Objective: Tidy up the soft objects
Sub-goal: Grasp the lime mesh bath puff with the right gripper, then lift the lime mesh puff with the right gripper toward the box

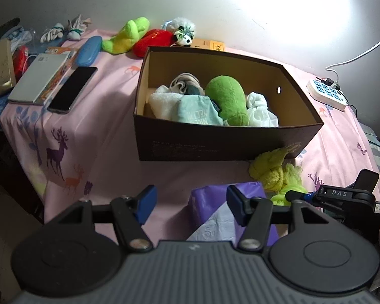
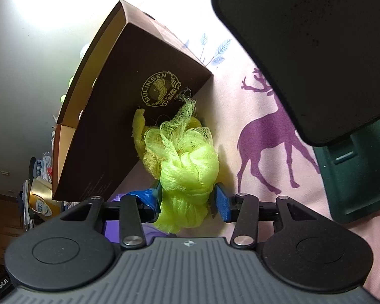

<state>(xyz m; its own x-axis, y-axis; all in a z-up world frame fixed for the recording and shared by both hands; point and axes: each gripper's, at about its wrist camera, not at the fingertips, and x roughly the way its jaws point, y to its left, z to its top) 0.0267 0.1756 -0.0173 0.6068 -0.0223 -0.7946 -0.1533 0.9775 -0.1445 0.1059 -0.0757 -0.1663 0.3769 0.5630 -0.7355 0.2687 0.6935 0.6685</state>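
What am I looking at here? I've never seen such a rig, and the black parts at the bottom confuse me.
There is no robot: a person holds a two-finger gripper in each hand, each with a fisheye camera looking along its fingers. The left camera shows the left gripper, open and empty, above a purple tissue pack on a pink cloth, with a brown box of soft things. The right camera shows the right gripper astride a yellow-green mesh bundle beside the box, pads not clearly pressing it.
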